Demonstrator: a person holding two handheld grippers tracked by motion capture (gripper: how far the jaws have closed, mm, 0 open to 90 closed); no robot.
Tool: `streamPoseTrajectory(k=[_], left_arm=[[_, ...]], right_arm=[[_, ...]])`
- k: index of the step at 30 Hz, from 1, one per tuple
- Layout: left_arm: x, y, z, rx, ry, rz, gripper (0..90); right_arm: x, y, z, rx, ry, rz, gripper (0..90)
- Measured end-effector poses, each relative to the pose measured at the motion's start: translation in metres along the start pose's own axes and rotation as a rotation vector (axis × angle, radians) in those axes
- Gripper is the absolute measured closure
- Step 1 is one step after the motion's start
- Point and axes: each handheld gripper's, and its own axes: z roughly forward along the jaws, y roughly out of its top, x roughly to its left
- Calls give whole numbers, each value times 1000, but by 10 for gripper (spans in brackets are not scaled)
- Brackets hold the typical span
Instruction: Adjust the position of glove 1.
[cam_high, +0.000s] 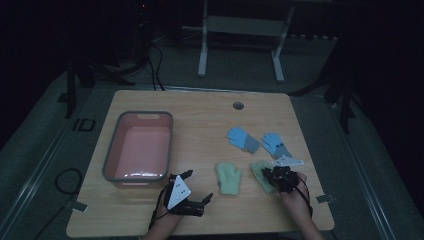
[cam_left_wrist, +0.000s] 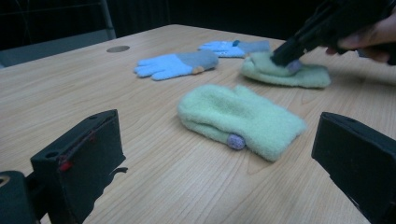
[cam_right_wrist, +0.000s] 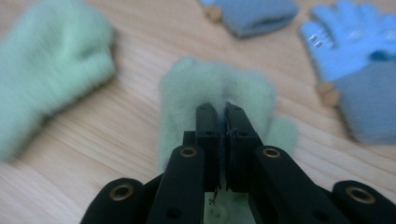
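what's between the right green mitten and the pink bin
The right gripper is shut on the right green mitten. On the straight way across the table to the pink bin lies the other green mitten, and nearer the bin the open left gripper. Lifted, the mitten should pass over both.

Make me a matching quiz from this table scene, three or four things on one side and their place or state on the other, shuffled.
1. right gripper
2. left gripper
3. pink tub
4. blue gloves

a. empty, at the table's left
b. jaws wide apart, nothing between them
c. lying beyond the green mittens
d. pinched shut on a green mitten

Pairs: 1-d, 2-b, 3-a, 4-c
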Motion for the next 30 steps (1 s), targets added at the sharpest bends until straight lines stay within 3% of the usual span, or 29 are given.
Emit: streamPoseTrajectory(k=[4,7,13,21,27,30], left_arm=[[0,0,0,2,-2,1,22],[0,0,0,2,-2,4,22],[0,0,0,-1,-4,4,22],[-1,0,0,4,-10,8,22],[-1,0,0,6,-11,6,22],[-1,0,0,6,-12,7,22]], right_arm=[[5,14,-21,-45,-62,89,862],[13,23,-34,-68,-116,121,862],[29,31,-38,-93,-228,135,865],[34,15,-25,-43,-238,220,864],[35,4,0,13,-204,263,858],[34,0,10,32,-174,283,812]])
